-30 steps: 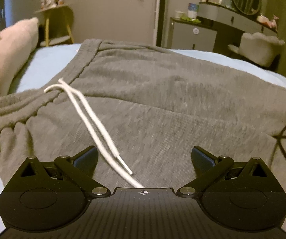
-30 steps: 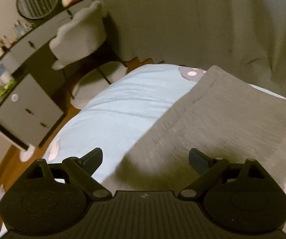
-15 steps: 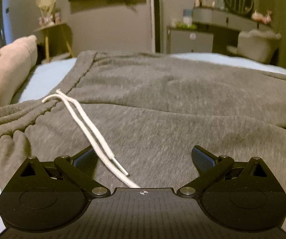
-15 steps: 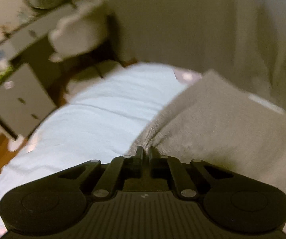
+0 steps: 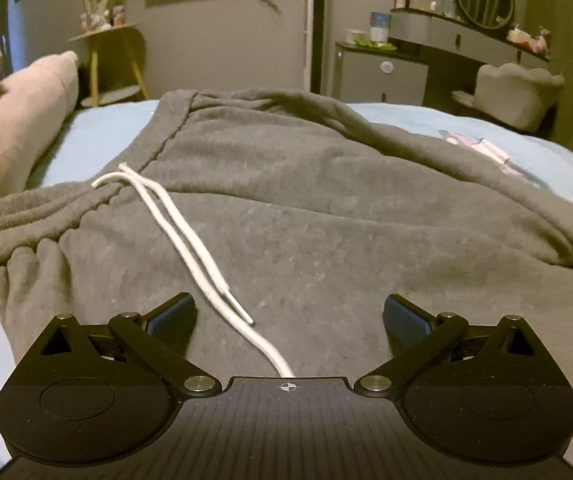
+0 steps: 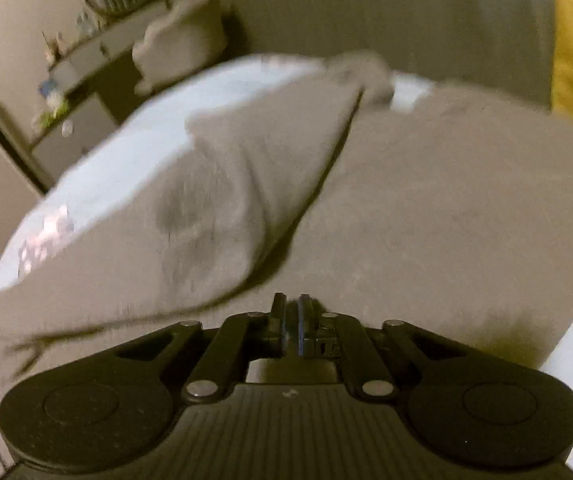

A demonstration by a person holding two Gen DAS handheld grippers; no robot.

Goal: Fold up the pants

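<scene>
Lying on the bed (image 5: 98, 136), pants (image 5: 326, 220) — left jaws released, right jaws opening, nearly clenched.

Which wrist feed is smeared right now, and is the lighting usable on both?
Right wrist view: motion blur smears the grey fleece pants and light blue bedsheet. Left wrist view: sharp, the white drawstring crisp. Both dim, yellowish, fisheye-bent at the edges.

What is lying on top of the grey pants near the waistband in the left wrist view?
A white drawstring lies loose on the grey pants, running from the waistband toward the left gripper. Its nearest stretch disappears under the gripper body, so that end is hidden.
</scene>
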